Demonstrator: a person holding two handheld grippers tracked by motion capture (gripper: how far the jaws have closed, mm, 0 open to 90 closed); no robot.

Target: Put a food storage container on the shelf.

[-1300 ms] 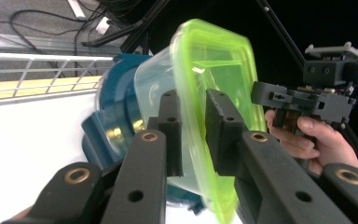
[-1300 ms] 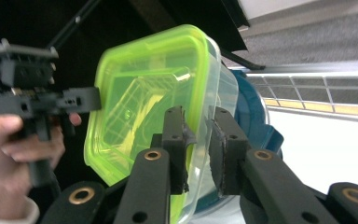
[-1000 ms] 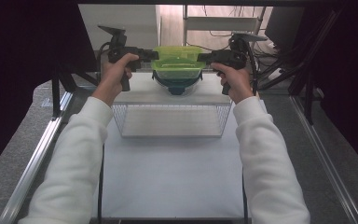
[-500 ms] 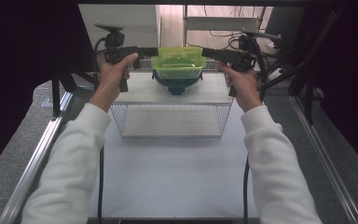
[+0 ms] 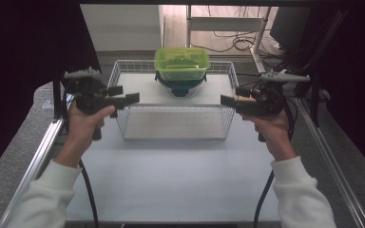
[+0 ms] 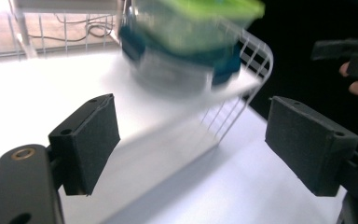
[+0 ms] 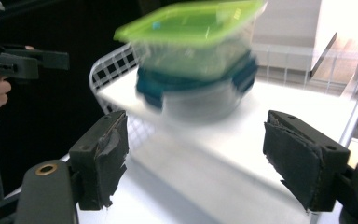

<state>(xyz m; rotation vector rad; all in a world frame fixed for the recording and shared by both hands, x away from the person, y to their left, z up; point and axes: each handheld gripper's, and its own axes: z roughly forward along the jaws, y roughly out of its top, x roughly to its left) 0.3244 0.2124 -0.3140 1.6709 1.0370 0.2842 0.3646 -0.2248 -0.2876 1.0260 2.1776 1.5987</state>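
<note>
1. Green box (image 5: 182,63) — sits stacked on a blue-lidded box (image 5: 180,87), at far end of wire basket (image 5: 123,118), centred betw. its side walls. Basket stands on white table (image 5: 171,180).
2. Left gripper (image 5: 123,95) — jaws wide apart, holding nothing; outside basket's left wall, well short of stack.
3. Right gripper (image 5: 230,97) — jaws likewise wide apart, nothing betw. them; outside basket's right wall. Both point inward at stack level.
4. Gripper views: stack (image 6: 186,42) blurred in both; exact seating of green box (image 7: 191,32) on lower box can't be confirmed. Looks roughly level.
5. Handling, est.: thin clear plastic w/ green snap lid — light, walls semi-stiff, will flex under hard squeeze. Surface smooth, likely slippery on pads. Contents indistinct.
6. Hold pts, est.: lid rim overhangs walls — best purchase just under rim on opp. short sides, one gripper each. Avoid mid-wall pinch; lid could pop.
7. Risk: stack not locked together as far as visible; lifting the lower box tilts or sheds the top one. Basket walls limit side approach — come in over rim.
</note>
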